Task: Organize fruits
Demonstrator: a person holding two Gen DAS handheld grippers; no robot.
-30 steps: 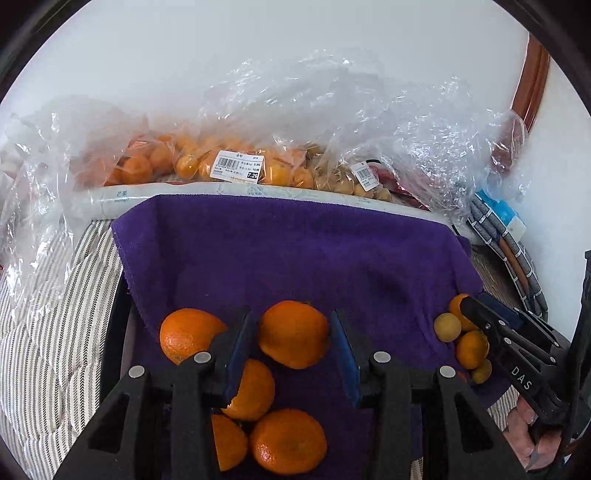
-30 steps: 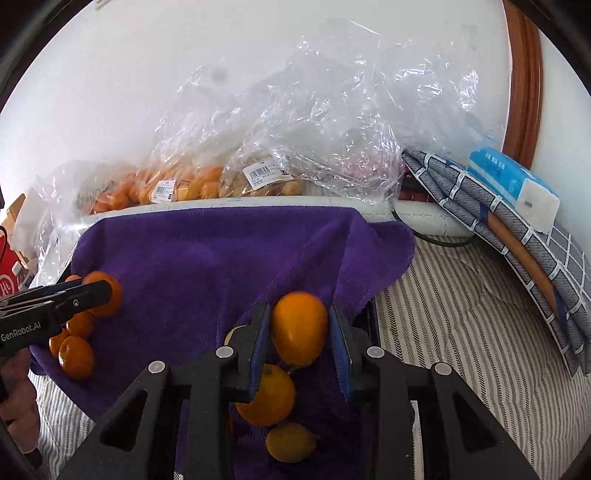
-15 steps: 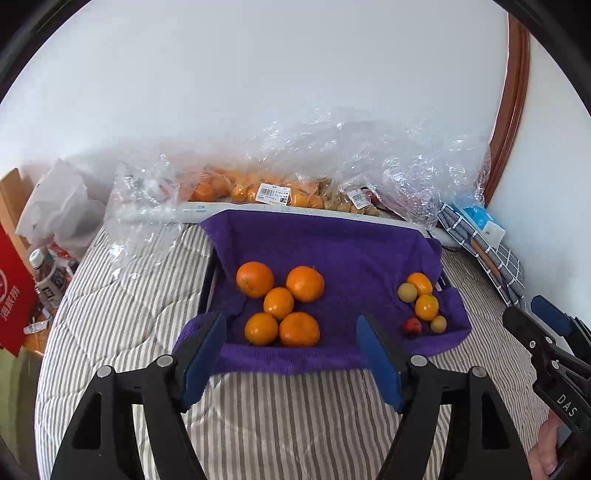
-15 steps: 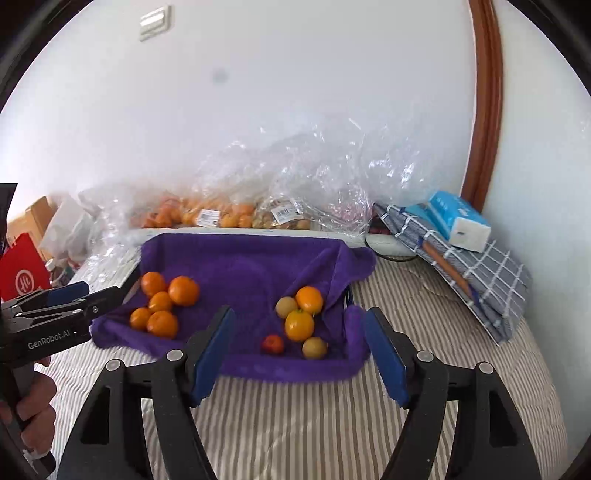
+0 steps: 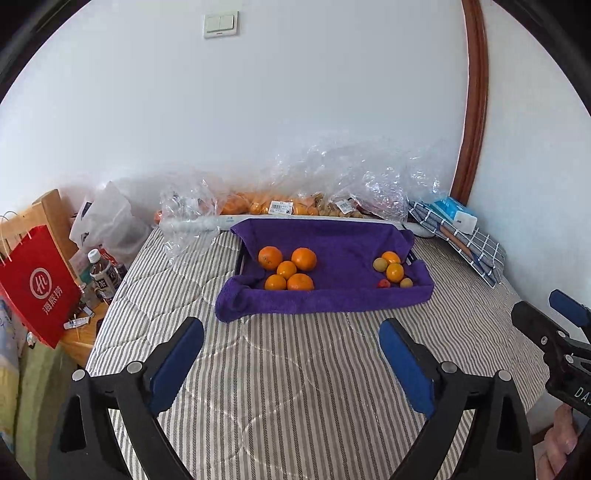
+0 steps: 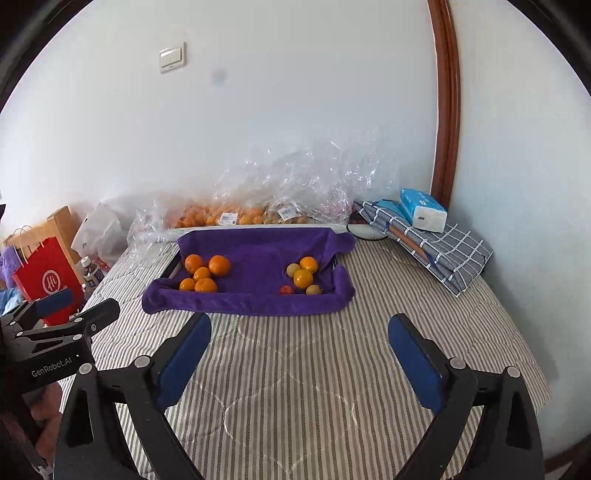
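Hovering over the striped mattress (image 5: 295, 369), the left gripper (image 5: 291, 354) has its blue-padded jaws spread wide and still opening, with nothing between them but bare bedding. The right gripper (image 6: 299, 350) is in the same state: jaws wide apart and opening, nothing held. Each gripper also shows at the edge of the other's view, with part of a hand (image 5: 557, 439) below it.

Farther back on the mattress lies a purple towel (image 5: 332, 299) draped over a shallow tray, its front edge rolled into a thick rim. On the towel's left side sit five oranges (image 5: 287, 268) in a tight cluster, touching one another. On the right side, well apart from them, is a group of smaller fruits (image 5: 393, 272): two orange ones, two pale yellow ones and a tiny red one, near the towel's right rim.

Behind the towel, against the white wall, clear plastic bags (image 5: 332, 184) hold more orange fruit with price labels. To the right rest a folded checked cloth (image 6: 443, 251) and a blue-and-white tissue pack (image 6: 421, 210) on top of it. At the left, beside the bed, stand a red paper bag (image 5: 37, 288) and some bottles (image 5: 101, 273). A light switch (image 5: 220, 24) is on the wall above.
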